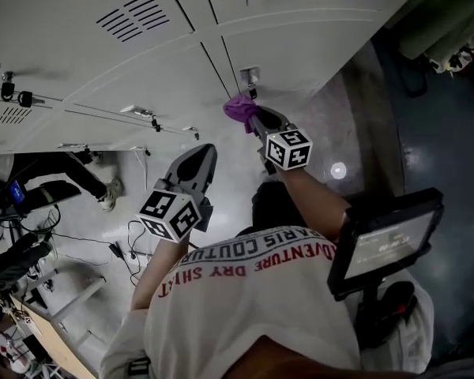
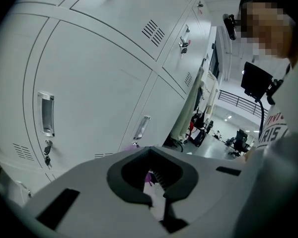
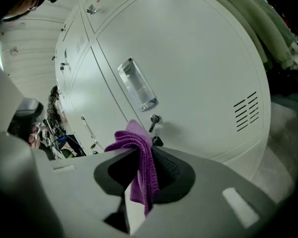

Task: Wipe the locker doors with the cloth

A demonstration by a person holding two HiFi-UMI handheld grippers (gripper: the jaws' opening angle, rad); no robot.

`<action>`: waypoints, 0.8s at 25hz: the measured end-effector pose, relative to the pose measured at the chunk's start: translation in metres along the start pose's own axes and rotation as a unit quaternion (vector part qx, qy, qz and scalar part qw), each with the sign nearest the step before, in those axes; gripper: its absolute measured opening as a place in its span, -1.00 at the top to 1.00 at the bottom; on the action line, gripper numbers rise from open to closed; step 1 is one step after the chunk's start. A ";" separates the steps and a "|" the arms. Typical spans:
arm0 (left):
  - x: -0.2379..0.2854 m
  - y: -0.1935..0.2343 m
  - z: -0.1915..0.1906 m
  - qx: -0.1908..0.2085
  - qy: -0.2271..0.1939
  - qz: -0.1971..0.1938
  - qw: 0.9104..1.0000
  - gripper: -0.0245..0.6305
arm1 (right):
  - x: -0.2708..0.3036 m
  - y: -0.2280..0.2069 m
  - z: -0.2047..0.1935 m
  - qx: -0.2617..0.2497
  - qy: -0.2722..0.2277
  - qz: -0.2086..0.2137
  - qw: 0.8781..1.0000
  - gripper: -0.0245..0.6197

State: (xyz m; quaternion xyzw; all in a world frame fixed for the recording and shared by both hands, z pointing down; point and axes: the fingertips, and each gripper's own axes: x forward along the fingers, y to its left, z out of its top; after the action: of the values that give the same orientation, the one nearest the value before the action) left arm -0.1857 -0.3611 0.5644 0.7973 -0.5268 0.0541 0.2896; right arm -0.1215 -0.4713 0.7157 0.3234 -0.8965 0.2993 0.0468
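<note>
Workshop-like locker area: rows of grey metal lockers (image 1: 118, 69), loose floor cables (image 1: 132, 242).

cloth (image 3: 141, 168): ribbed knit fabric | locker doors (image 3: 198, 53): smooth matt metal

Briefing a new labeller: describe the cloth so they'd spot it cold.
Find the wall of pale grey lockers across the top of the head view. The right gripper reaches to one door, beside its handle. The cloth is the folded purple rag pinched in its jaws, the only colour against the grey doors.
</note>
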 end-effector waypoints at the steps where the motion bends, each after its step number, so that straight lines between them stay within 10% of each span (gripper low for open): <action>1: 0.003 0.002 -0.004 0.002 0.000 -0.002 1.000 0.92 | 0.007 -0.005 -0.003 0.002 -0.002 -0.005 1.000 0.71; 20: 0.014 0.013 -0.022 -0.003 0.012 -0.003 1.000 0.92 | 0.039 -0.041 0.006 0.021 -0.012 -0.036 0.999 0.71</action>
State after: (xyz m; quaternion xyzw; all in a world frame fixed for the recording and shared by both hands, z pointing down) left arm -0.1866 -0.3646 0.5931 0.7975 -0.5208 0.0609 0.2985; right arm -0.1265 -0.5209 0.7423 0.3602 -0.8780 0.3127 0.0401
